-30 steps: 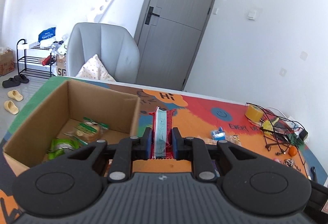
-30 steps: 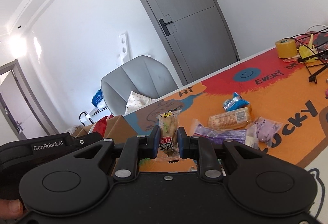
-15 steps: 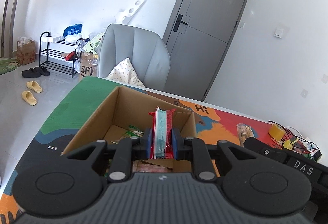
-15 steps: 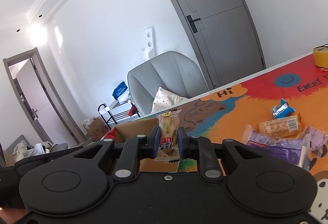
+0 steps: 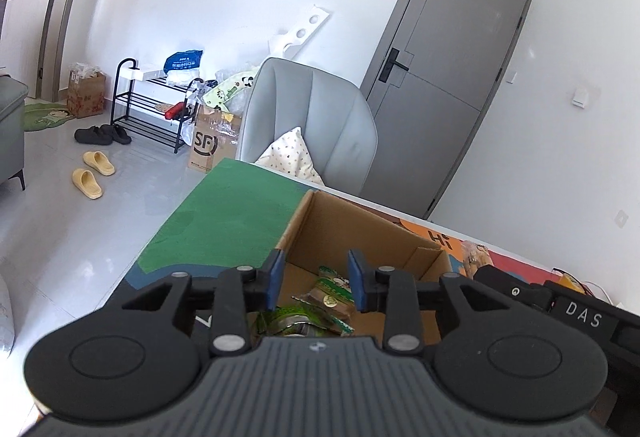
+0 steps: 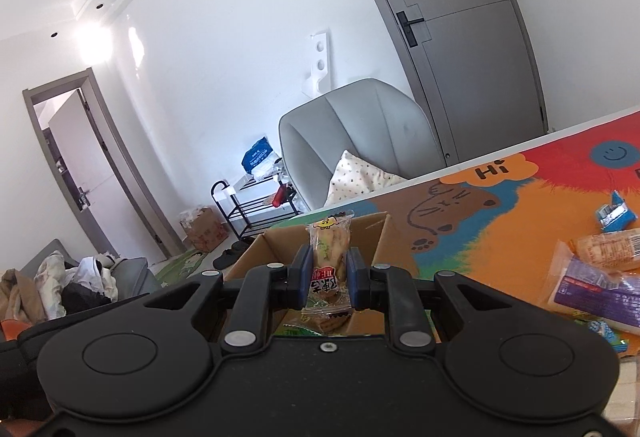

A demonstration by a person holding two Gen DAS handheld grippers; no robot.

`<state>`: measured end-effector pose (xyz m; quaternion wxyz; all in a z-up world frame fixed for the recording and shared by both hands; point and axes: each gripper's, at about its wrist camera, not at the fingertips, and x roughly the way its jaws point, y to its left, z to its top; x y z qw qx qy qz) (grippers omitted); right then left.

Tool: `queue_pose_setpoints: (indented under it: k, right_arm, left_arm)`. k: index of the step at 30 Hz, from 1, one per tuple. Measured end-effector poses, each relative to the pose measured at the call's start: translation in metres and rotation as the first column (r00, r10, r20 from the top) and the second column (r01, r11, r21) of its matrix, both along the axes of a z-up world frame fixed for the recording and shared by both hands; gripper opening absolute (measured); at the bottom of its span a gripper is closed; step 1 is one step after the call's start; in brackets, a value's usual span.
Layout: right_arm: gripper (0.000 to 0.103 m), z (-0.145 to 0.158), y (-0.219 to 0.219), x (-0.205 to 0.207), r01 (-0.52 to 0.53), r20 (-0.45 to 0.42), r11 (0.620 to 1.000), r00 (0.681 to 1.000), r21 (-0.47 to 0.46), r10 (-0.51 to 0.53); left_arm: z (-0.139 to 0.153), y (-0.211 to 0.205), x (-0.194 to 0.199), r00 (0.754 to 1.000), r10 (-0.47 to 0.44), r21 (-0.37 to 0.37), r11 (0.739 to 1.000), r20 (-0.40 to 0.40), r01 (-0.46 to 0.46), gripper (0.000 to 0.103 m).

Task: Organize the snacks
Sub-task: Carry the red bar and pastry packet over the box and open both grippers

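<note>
An open cardboard box (image 5: 340,225) stands on the colourful table mat and holds green snack packets (image 5: 328,291). My left gripper (image 5: 316,279) is open and empty above the box. My right gripper (image 6: 328,279) is shut on a clear snack packet (image 6: 328,249) with a red label, held over the box's near edge (image 6: 372,237). The right gripper's body (image 5: 560,305) shows at the right in the left wrist view.
Loose snacks lie on the mat to the right: a blue packet (image 6: 614,215), a biscuit pack (image 6: 608,247) and a purple pack (image 6: 592,293). A grey chair (image 5: 312,125) with a cushion stands behind the table. A shoe rack (image 5: 148,113) stands on the floor at left.
My left gripper has opened and the red and teal snack bar is gone from it. My right gripper has carried its packet left to the box.
</note>
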<state>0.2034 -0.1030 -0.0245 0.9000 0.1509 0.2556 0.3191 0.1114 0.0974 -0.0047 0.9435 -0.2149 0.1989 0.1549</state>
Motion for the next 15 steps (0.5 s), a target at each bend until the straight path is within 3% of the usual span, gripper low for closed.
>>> queue_pose_setpoints:
  k: [2,4,5,6,7,9,13,15]
  right_arm:
    - [0.02,0.0,0.008,0.0,-0.018,-0.002,1.0,1.0,-0.002,0.018]
    - [0.029,0.002,0.014,-0.003,-0.041,0.005,0.999,0.999,-0.001,0.041]
    - [0.044,0.002,0.016,-0.005,-0.044,0.008,0.999,0.999,-0.01,0.044]
    - [0.053,0.003,0.017,-0.007,-0.038,0.016,0.999,0.999,-0.02,0.038]
    - [0.053,0.004,0.016,-0.01,-0.03,0.025,0.999,0.999,-0.024,0.03]
    - [0.054,0.005,0.012,-0.013,-0.018,0.02,1.0,1.0,-0.021,0.019]
    - [0.061,0.0,0.0,-0.015,0.022,-0.004,0.999,1.0,-0.041,-0.022]
    - [0.072,-0.003,-0.009,-0.017,0.049,-0.008,0.997,0.999,-0.055,-0.049]
  left_arm:
    - [0.0,0.003,-0.002,1.0,0.009,0.002,1.0,0.001,-0.009,0.04]
    - [0.001,0.005,-0.004,1.0,0.019,0.001,1.0,0.002,-0.019,0.046]
    - [0.001,0.006,-0.005,1.0,0.024,-0.001,1.0,-0.001,-0.024,0.053]
    - [0.001,0.006,-0.005,1.0,0.029,-0.001,1.0,-0.004,-0.029,0.061]
    - [0.002,0.006,-0.005,0.999,0.032,0.001,0.999,-0.006,-0.032,0.065]
    - [0.002,0.003,-0.007,0.999,0.048,0.017,0.999,-0.006,-0.048,0.083]
    - [0.004,-0.003,-0.007,0.998,0.056,0.049,0.997,-0.018,-0.055,0.087]
    - [0.004,-0.006,-0.005,0.999,0.043,0.047,0.998,-0.021,-0.042,0.09]
